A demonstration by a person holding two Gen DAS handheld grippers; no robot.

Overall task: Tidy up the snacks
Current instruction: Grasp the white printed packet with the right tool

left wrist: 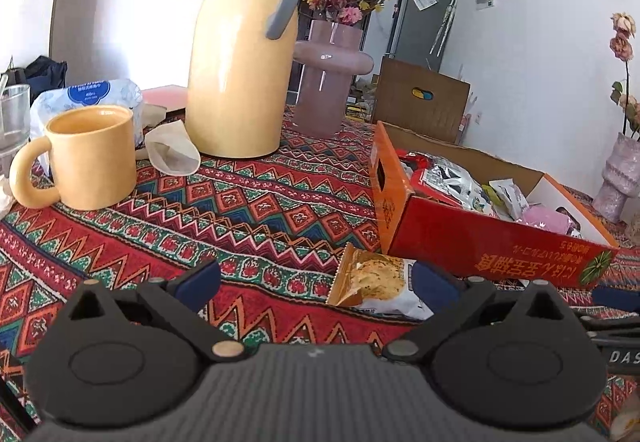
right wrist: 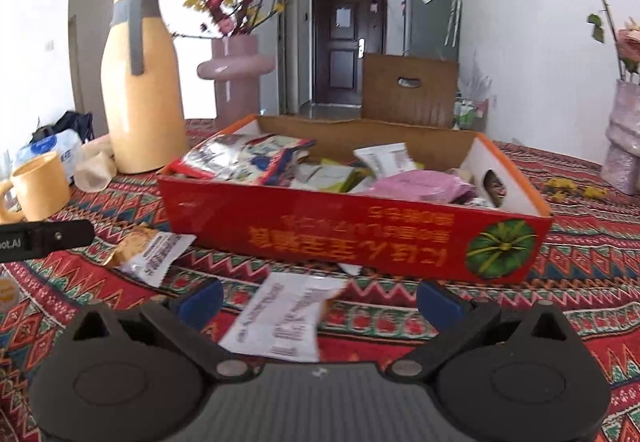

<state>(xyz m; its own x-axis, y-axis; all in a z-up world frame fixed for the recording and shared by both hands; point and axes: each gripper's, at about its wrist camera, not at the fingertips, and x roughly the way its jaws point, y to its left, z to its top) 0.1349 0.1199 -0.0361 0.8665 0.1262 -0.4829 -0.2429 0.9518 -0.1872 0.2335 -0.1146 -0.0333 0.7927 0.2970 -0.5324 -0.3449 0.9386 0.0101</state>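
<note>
The print on the white packet (right wrist: 286, 316) is blurred and unreadable. It lies on the tablecloth (right wrist: 580, 242) between the right gripper (right wrist: 318, 300) fingers, which stand apart (nothing pinched). The left gripper (left wrist: 318, 284), also spread, has the cracker packet (left wrist: 376, 282) by its right finger. Two packets lie outside the red box (right wrist: 360, 238).

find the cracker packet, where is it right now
The cracker packet lies on the patterned tablecloth just outside the red snack box, near its left corner, close to the open left gripper.

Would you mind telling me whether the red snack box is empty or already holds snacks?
It holds snacks: the open-topped red box shows several packets inside.
</note>
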